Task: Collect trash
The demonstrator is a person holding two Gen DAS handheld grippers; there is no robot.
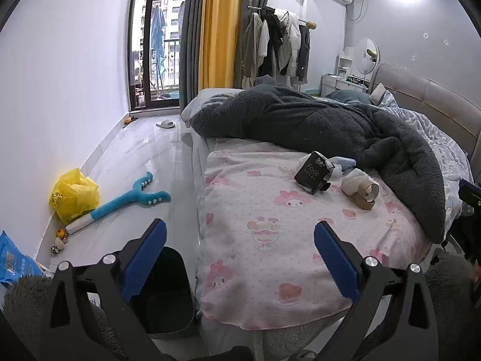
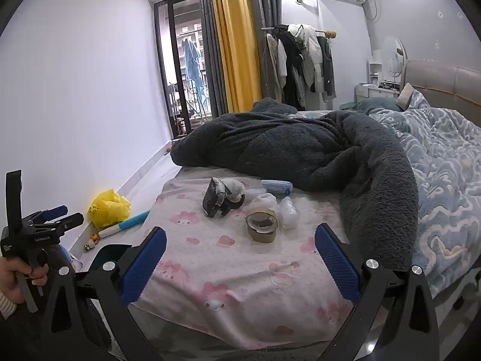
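Observation:
Trash lies on the pink patterned bed cover (image 1: 264,240): a crumpled black paper box (image 1: 314,172), a brown tape roll (image 1: 365,196), a white wad (image 1: 351,180) and bluish wrapping (image 1: 345,161). In the right wrist view I see the box (image 2: 217,199), the tape roll (image 2: 262,225), clear plastic (image 2: 288,212) and a blue pack (image 2: 276,186). My left gripper (image 1: 240,258) is open and empty, above the bed's near edge and a black bin (image 1: 168,294). My right gripper (image 2: 240,261) is open and empty, short of the tape roll. The left gripper also shows in the right wrist view (image 2: 57,215).
A dark fleece blanket (image 1: 315,120) lies heaped behind the trash. On the floor to the left are a yellow plastic bag (image 1: 73,195), a blue and white toy (image 1: 126,200) and small toys (image 1: 60,239). A clothes rack (image 1: 279,45) stands at the back.

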